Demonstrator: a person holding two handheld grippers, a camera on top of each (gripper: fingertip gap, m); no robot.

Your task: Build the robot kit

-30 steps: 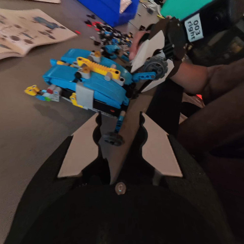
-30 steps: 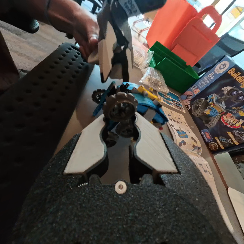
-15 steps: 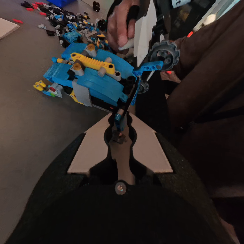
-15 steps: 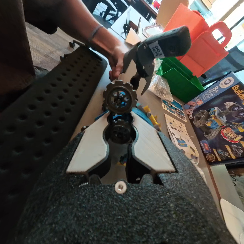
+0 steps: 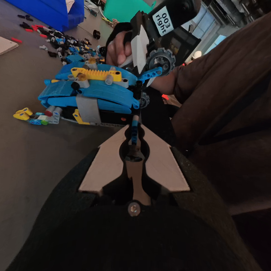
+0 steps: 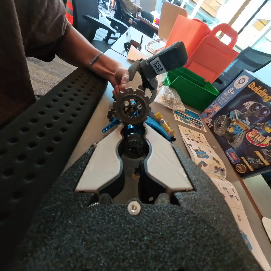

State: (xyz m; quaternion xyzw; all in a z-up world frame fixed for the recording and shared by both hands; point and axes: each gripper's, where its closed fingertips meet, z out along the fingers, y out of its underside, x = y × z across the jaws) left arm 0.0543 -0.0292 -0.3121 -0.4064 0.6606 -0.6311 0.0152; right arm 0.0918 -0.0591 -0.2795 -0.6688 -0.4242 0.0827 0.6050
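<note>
A blue and yellow brick-built vehicle body (image 5: 90, 93) lies on the grey table (image 5: 29, 161). My left gripper (image 5: 134, 128) is shut on a thin blue beam (image 5: 134, 136) that sticks out of its near end, with a small black wheel (image 5: 132, 156) between the fingers. My right gripper (image 6: 132, 128) is shut on another blue arm (image 6: 132, 127) of the model. That arm carries a grey toothed wheel (image 6: 132, 108) just above the fingertips. A small black wheel (image 6: 132, 145) sits in the finger hollow. The right gripper (image 5: 139, 64) and toothed wheel (image 5: 161, 61) also show in the left wrist view.
Loose small pieces (image 5: 66, 45) and a blue bin (image 5: 48, 13) lie behind the model. A green bin (image 6: 189, 88), orange bags (image 6: 202, 44), a printed box (image 6: 242, 124), an instruction booklet (image 6: 200, 151) and a bag of parts (image 6: 168, 98) stand to the right. A black perforated seat (image 6: 44, 124) runs along the table edge. From either gripper's tips it is about 15 cm to the black perforated seat (image 6: 44, 124).
My left gripper was open around the blue beam and has closed on it. The right gripper kept its grip and raised the toothed wheel end of the model.
</note>
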